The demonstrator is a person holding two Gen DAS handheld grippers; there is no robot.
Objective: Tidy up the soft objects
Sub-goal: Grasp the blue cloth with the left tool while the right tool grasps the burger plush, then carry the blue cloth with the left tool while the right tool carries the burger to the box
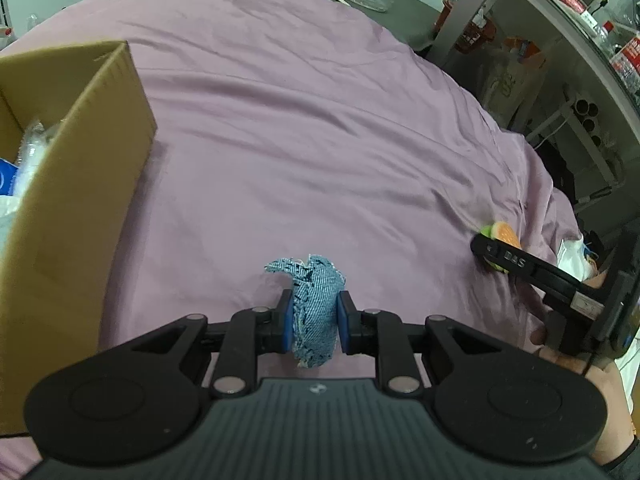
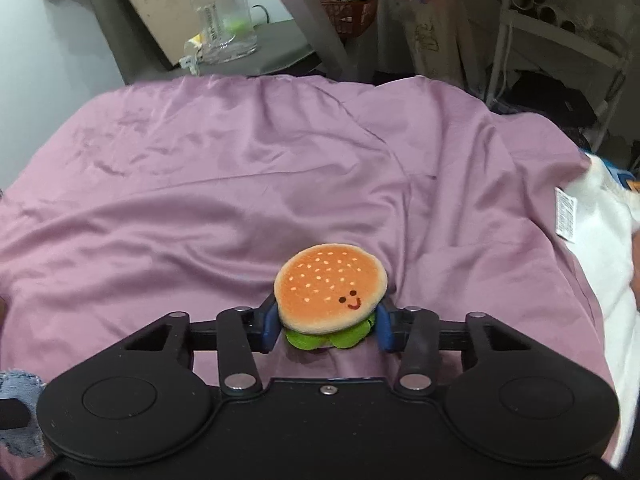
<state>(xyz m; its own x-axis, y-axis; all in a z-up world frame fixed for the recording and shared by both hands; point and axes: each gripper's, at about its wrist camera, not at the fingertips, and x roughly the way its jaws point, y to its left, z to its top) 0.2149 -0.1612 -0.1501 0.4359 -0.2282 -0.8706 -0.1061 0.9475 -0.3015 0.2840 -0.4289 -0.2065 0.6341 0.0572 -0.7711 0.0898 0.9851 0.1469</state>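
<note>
My left gripper [image 1: 313, 322] clamps limp denim cloth [image 1: 316, 312]; my right gripper [image 2: 326, 330] squeezes the squashy burger toy [image 2: 330, 292], box [image 1: 80, 184] at nine o'clock.

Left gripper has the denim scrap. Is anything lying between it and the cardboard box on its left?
Nothing visible does. The left gripper is shut on the denim scrap, and only bare purple sheet lies between it and the cardboard box, whose near wall rises beside it.

The right tool [image 2: 326, 330] clamps a plush burger [image 2: 330, 290] over purple sheet [image 2: 200, 184].
</note>
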